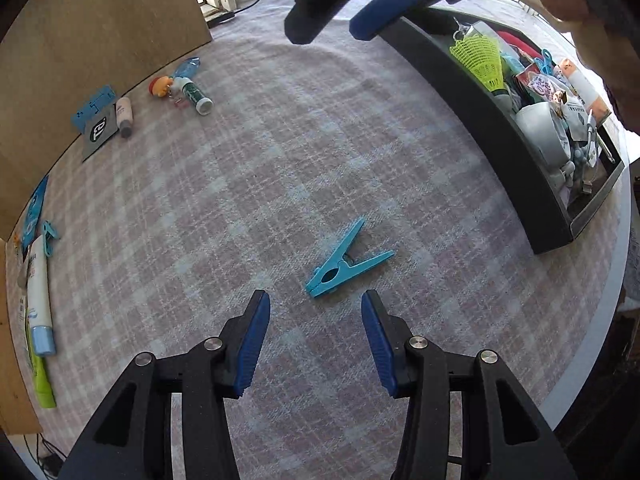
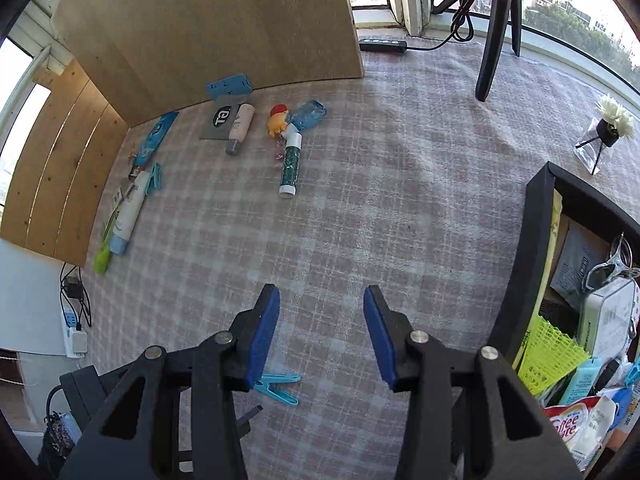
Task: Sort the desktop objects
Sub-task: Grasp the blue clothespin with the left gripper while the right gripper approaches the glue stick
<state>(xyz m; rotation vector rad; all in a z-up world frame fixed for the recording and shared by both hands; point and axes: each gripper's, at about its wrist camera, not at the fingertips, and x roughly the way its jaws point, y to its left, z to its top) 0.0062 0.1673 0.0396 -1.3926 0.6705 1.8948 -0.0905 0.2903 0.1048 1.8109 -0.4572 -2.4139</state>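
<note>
A teal clothespin (image 1: 344, 260) lies flat on the checked tablecloth, just ahead of my left gripper (image 1: 316, 300), which is open and empty. The same clothespin (image 2: 280, 388) shows partly behind the left finger of my right gripper (image 2: 322, 296), also open and empty, held above the cloth. My right gripper also shows at the top of the left wrist view (image 1: 328, 28). A black bin (image 1: 500, 148) full of mixed small items stands at the right; it also shows in the right wrist view (image 2: 520, 264).
Sorted items lie along the wooden boards (image 2: 208, 20): blue packets (image 2: 228, 85), a small beige bottle (image 2: 240, 128), a doll figure (image 2: 279, 120), a green tube (image 2: 291, 164), a white tube (image 2: 126, 216), another teal clip (image 2: 154, 178). A tripod leg (image 2: 494, 32) and small vase (image 2: 612, 126) stand behind.
</note>
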